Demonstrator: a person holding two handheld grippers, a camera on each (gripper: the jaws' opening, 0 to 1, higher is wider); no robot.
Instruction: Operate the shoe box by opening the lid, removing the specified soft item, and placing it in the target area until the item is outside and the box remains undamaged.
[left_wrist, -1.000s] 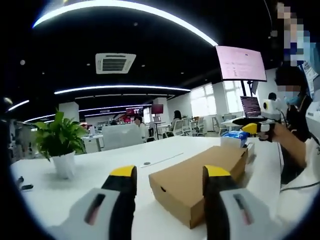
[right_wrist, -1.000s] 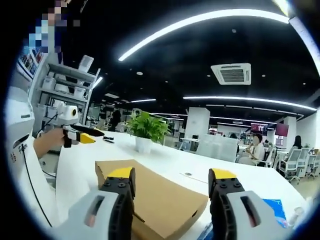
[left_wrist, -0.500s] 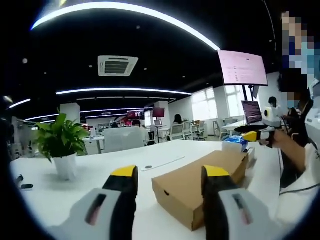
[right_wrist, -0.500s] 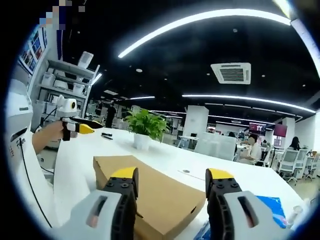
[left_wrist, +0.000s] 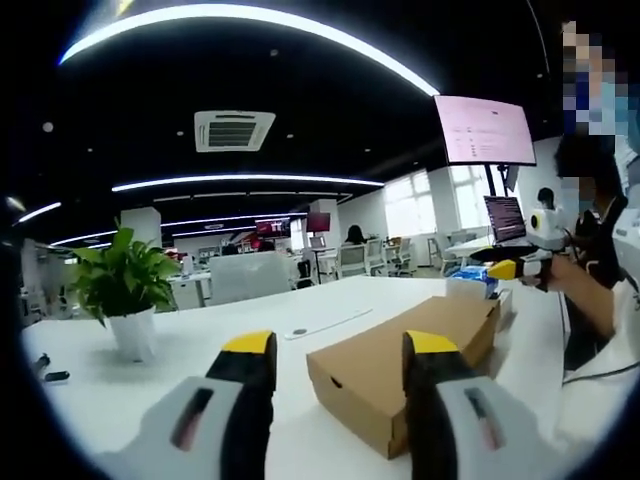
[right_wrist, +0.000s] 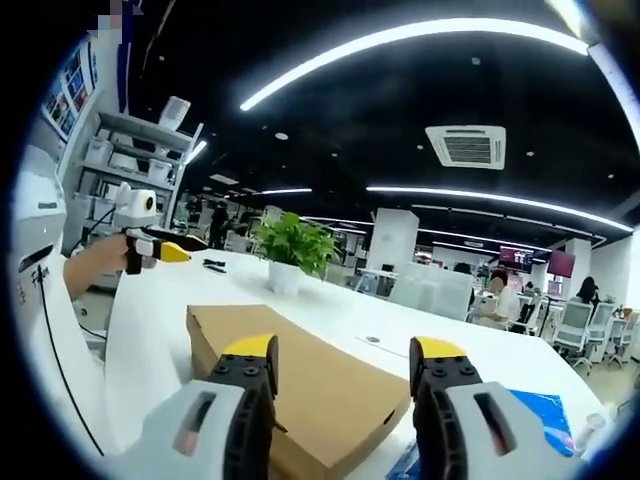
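Your left gripper (left_wrist: 335, 350) and right gripper (right_wrist: 345, 355) hover with jaws spread, empty. The cardboard shoe box (left_wrist: 400, 355) sits lid-closed on the white table (left_wrist: 150, 385).

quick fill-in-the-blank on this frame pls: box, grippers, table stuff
1. The lid of the cardboard shoe box is ____.
2. The left gripper and right gripper both hold ____.
3. The potted plant stands on the ____ table.
4. In the right gripper view, the blue item lies on the table, ____ the box.

Missing words: closed; nothing; white; outside
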